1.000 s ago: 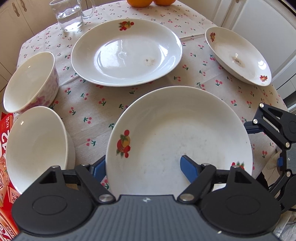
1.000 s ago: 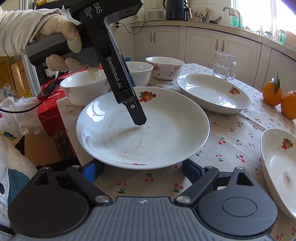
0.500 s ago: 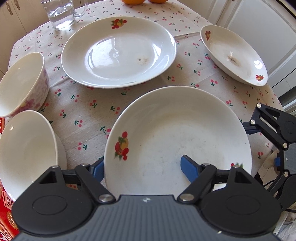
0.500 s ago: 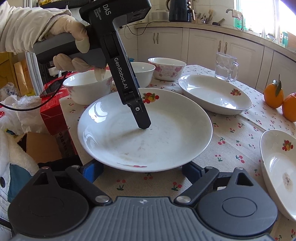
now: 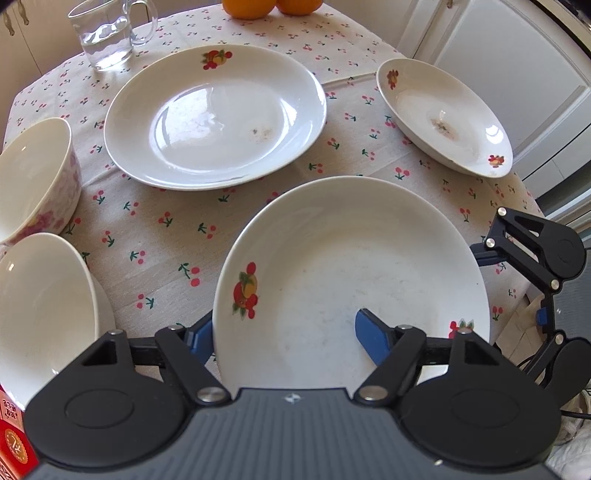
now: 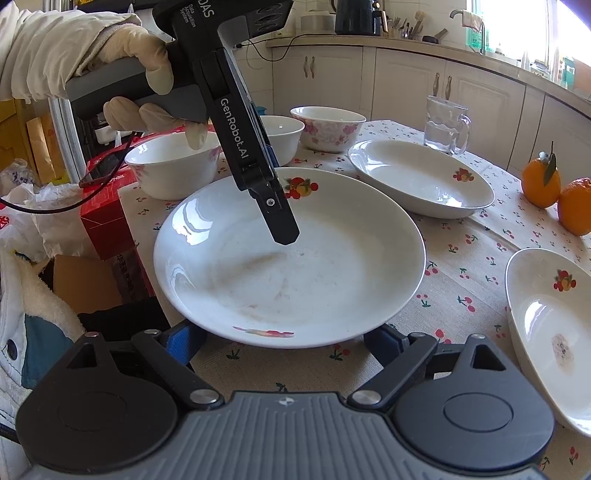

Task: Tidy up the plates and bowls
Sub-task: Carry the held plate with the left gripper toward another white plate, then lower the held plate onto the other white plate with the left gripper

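Since a second ago the left claw (image 5: 284, 332) has been closing across the near plate (image 5: 351, 266), rim between its fingers, not yet pinching. The right claw (image 6: 284, 341) stays released just beside this plate. The glazed plate is stiff, slippery and fragile; hold its rim.

A home kitchen: white cabinets (image 6: 406, 85), kettle (image 6: 356, 16), sink tap (image 6: 467, 22).

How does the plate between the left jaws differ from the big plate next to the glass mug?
The near plate is tilted, its rim straddled by the closing left gripper; the far plate lies flat on the tablecloth, untouched. The near plate looks dull and scuffed, the far one glossy with a small brown stain. Both are white with a fruit motif.
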The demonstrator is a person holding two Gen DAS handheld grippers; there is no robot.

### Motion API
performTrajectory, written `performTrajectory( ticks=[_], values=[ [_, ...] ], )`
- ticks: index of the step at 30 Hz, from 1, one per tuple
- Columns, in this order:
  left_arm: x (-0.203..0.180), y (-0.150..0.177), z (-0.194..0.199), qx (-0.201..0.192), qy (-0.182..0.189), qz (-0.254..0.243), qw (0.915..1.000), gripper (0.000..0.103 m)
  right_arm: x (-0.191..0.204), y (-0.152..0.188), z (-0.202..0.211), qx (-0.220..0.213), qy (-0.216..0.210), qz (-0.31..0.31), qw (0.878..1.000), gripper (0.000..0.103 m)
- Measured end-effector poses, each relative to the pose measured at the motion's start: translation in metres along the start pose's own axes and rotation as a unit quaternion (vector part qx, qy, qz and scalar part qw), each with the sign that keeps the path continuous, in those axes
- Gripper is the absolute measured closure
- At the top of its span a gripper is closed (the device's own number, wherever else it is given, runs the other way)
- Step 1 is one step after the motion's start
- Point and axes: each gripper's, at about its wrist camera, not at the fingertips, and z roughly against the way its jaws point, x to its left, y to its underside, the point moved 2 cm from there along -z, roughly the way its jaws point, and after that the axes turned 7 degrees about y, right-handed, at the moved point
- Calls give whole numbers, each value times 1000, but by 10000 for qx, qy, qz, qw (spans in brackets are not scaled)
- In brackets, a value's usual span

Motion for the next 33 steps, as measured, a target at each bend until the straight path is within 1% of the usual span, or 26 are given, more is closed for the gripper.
performTrajectory(
  ticks=[10,21,27,33],
  values=[
    [-11,-7,1,-67,69,-64,9999,28,-8,0,10,56,39,8,10000,9],
    [-25,-27,7,-201,182,-177,9995,28,-24,-3,25,85,152,92,9998,9],
    [-36,-46,9,-248,233,-271,9991,27,-40,-4,35,66,219,70,9997,9],
    [-50,-72,1,-237,278,-445,9983,27,-61,-1,42,66,332,-24,9994,9]
  ],
)
